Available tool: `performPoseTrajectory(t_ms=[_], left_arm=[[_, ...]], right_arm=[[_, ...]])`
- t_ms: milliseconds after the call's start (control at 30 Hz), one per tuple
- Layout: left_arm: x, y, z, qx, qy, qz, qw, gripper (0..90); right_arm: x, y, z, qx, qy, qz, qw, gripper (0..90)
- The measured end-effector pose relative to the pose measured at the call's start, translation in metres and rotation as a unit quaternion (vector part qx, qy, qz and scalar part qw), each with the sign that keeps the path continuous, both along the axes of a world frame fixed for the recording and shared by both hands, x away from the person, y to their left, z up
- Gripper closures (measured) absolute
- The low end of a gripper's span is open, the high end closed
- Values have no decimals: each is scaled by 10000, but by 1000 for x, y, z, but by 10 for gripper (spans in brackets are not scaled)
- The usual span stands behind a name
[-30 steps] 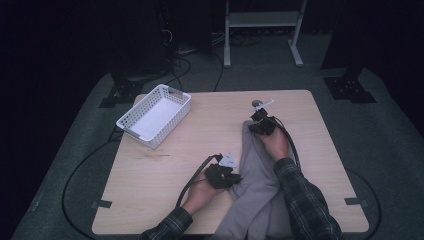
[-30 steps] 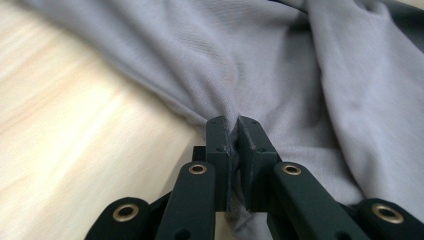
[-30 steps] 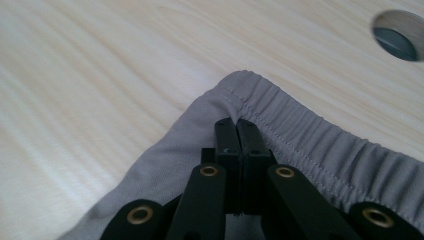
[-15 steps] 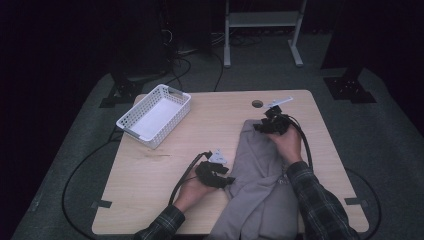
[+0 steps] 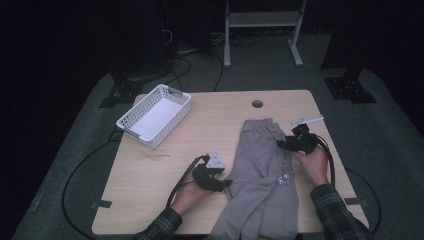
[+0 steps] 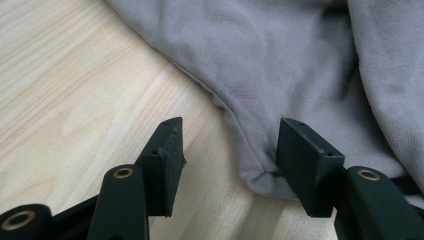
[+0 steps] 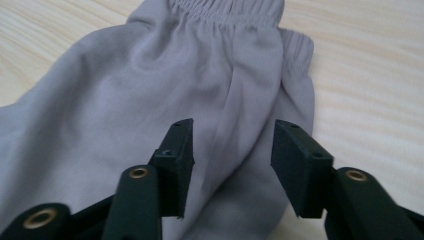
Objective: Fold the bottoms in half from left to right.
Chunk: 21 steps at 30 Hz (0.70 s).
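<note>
Lab: dark curtains (image 5: pixel 60 45); cabled table (image 5: pixel 165 165)

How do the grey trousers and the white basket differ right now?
The grey trousers lie limp and flat on the near right of the table, hanging over its near edge; the white basket stands rigid at the far left corner, empty. The trousers lie between both hand-held grippers; the basket stands apart from them.

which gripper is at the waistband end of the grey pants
The right gripper, at the pants' far edge near the elastic waistband. The left gripper sits lower down, at a folded fabric corner by the near table edge.
</note>
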State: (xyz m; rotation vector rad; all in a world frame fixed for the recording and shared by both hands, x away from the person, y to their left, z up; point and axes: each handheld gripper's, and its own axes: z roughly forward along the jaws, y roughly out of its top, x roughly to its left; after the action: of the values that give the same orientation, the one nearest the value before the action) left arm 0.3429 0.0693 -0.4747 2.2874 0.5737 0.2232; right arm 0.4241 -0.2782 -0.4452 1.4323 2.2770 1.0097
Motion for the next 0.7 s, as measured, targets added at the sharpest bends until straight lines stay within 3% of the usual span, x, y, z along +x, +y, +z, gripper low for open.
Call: performPoseTrajectory(t_ms=[200,267,367,467,567,600,633,700], left_arm=[[0,0,0,-7,-23,-2,10000,443],[0,0,0,-3,-26,1,10000,443],[0,1,-1,-18,-32,-8,10000,443],[0,0,-1,-20,-36,-5,10000,443],[0,0,-1,-18,-34,3,10000,443],[0,0,-1,-18,-24,9,10000,443],[0,0,-1,-17,-24,10,10000,443],[-1,0,-1,-18,-28,12,10000,444]], right_arm=[[-2,-2,-10,142,307,106,9994,599],[-1,-3,-11,62,165,1,9998,591],[6,-13,-8,211,28,-342,9992,530],[15,-19,-13,487,-11,-262,9985,492],[24,-11,-21,429,196,-155,9988,432],[26,-9,-24,306,246,-160,9991,417],[27,-7,-25,254,173,-193,9993,421],[28,-9,-24,448,94,-244,9987,423]])
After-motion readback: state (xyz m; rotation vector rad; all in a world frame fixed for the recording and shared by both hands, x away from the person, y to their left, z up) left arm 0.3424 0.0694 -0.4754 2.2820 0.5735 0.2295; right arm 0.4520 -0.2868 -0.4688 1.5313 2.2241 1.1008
